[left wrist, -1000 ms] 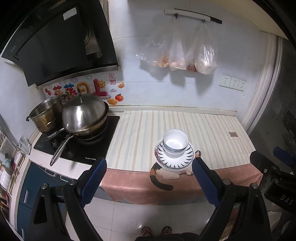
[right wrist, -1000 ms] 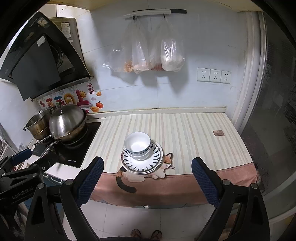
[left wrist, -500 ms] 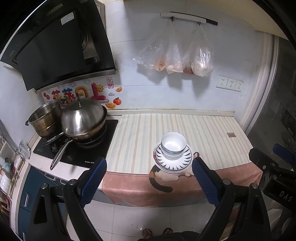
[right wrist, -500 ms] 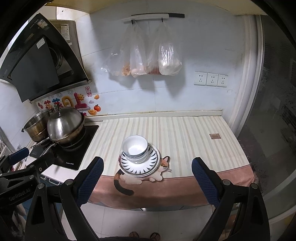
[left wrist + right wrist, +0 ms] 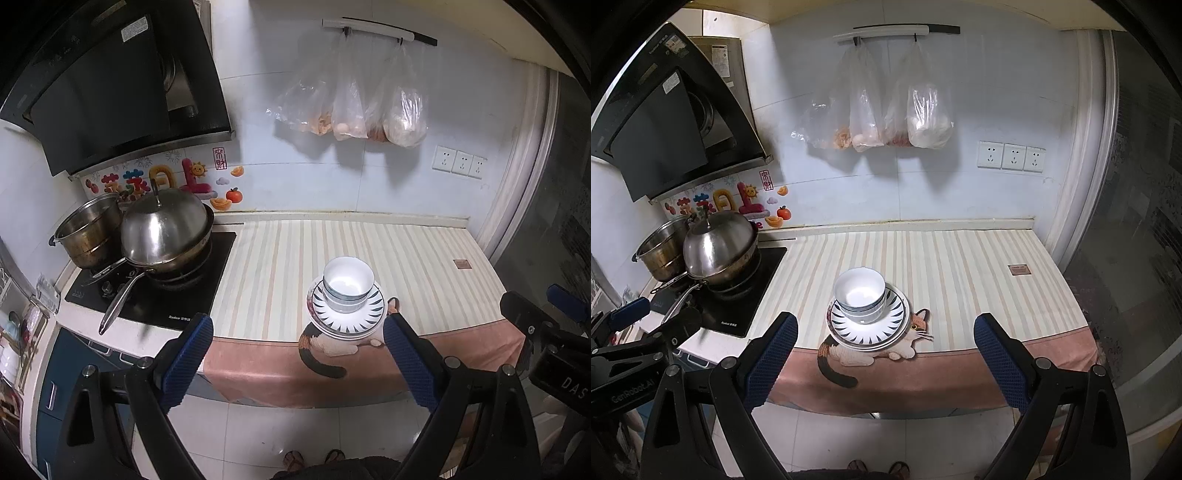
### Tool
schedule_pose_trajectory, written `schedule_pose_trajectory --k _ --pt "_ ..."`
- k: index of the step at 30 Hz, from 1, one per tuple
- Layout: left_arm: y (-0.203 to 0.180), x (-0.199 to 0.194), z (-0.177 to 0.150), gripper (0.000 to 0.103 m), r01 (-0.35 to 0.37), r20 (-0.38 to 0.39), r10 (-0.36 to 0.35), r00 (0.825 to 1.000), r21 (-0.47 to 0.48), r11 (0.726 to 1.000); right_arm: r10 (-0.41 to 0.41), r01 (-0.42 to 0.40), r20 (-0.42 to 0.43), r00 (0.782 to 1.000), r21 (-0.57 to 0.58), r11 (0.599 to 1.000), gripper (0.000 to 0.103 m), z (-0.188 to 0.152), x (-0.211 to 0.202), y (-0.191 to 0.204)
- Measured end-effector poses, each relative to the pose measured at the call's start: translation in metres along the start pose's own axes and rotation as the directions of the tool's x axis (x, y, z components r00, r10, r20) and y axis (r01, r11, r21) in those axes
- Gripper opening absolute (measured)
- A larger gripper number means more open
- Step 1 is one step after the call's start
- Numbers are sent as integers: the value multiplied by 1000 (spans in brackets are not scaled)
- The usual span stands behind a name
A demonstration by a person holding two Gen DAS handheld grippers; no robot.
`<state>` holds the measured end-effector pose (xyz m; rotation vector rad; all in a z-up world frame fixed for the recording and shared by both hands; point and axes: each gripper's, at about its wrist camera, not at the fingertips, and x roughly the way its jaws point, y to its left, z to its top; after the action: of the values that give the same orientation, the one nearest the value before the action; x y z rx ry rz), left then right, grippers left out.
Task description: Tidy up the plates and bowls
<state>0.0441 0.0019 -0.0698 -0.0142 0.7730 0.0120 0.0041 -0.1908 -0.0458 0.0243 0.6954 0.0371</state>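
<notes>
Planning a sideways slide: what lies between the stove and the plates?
Only bare striped mat separates the stove from the plates, seen in both views.

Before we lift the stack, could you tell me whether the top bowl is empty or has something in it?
Empty: the top bowl sits upright on the plates, and its white inside shows bare in both wrist views.

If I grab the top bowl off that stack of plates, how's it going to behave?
The top bowl looks like glazed ceramic: probably rigid, slippery and chippable. It sits nested in another bowl, so the lower one may lift or rattle too. The plates lie near the counter edge, so a sideways push seems risky.
</notes>
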Motion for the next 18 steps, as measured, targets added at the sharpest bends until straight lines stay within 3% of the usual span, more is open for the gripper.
schedule_pose_trajectory --k 18 --pt "12 6 -2 94 11 -12 -11 1000 -5 1000 0 0 -5 1000 3 1000 98 -2 3 -1"
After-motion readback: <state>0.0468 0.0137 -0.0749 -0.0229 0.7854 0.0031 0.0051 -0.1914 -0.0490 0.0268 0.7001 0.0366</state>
